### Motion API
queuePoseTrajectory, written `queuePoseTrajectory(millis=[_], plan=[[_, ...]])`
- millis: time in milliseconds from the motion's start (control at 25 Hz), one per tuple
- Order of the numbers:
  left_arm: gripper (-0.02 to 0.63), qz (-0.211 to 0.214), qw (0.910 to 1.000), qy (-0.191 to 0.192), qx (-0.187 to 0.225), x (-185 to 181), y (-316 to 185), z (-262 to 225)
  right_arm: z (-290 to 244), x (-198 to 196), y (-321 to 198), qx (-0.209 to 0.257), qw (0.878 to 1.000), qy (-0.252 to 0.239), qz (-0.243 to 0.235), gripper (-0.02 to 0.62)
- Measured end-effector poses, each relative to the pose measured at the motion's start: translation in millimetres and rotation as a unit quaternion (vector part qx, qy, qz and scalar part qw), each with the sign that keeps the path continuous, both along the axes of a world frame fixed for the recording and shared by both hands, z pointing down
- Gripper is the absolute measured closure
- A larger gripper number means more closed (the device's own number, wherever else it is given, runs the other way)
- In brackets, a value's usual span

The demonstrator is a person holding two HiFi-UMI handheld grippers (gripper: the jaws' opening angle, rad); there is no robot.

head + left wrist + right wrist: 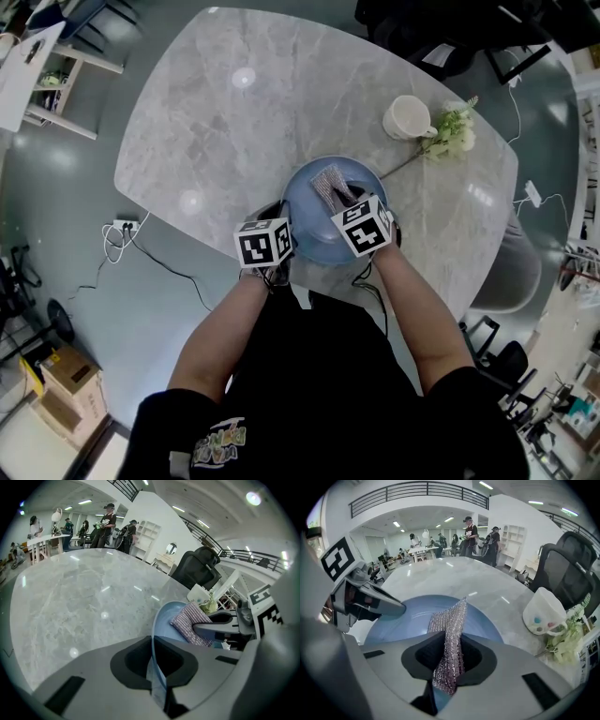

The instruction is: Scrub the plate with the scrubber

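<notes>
A pale blue plate (314,230) rests near the front edge of the grey marble table (234,122). My left gripper (277,246) is shut on the plate's near left rim (154,634), which runs edge-on between the jaws. My right gripper (352,211) is shut on a silvery mesh scrubber (330,184); the scrubber (450,639) stands up between the jaws and lies over the plate's inside (408,620). In the left gripper view the scrubber (190,620) lies on the plate, with the right gripper (220,627) behind it.
A white mug (408,117) and a sprig of pale flowers (450,136) sit on the table to the back right of the plate. Dark chairs (441,28) stand beyond the far edge. Cables and a power strip (122,230) lie on the floor at left.
</notes>
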State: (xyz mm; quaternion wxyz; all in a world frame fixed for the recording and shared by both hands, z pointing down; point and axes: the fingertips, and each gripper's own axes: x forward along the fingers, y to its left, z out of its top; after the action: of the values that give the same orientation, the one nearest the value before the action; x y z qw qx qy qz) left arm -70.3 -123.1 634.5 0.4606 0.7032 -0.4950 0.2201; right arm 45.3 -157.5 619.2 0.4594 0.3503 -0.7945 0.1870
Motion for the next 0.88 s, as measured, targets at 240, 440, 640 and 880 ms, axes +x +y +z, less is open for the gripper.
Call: queuePoseTrajectory(millis=[240, 440, 640, 880], plan=[[0.581, -0.002, 1.0000, 0.000, -0.001, -0.1, -0.7, 0.3, -2.2, 22.9, -21.3, 0.026, 0.999, 0.034, 0.008, 0.517], [0.581, -0.003, 1.0000, -0.001, -0.001, 0.4, -0.4, 1.4, -5.2, 39.5, -32.1, 0.055, 0.995, 0.079, -0.007, 0.517], [0.581, -0.003, 1.0000, -0.004, -0.002, -0.4, -0.7, 1.0, -10.6, 49.2, -38.1, 0.089, 0.987, 0.128, -0.042, 0.517], [0.581, -0.005, 0.9999, -0.009, -0.001, -0.2, 0.4, 0.9, -17.2, 66.3, -41.0, 0.117, 0.981, 0.151, -0.044, 0.516]])
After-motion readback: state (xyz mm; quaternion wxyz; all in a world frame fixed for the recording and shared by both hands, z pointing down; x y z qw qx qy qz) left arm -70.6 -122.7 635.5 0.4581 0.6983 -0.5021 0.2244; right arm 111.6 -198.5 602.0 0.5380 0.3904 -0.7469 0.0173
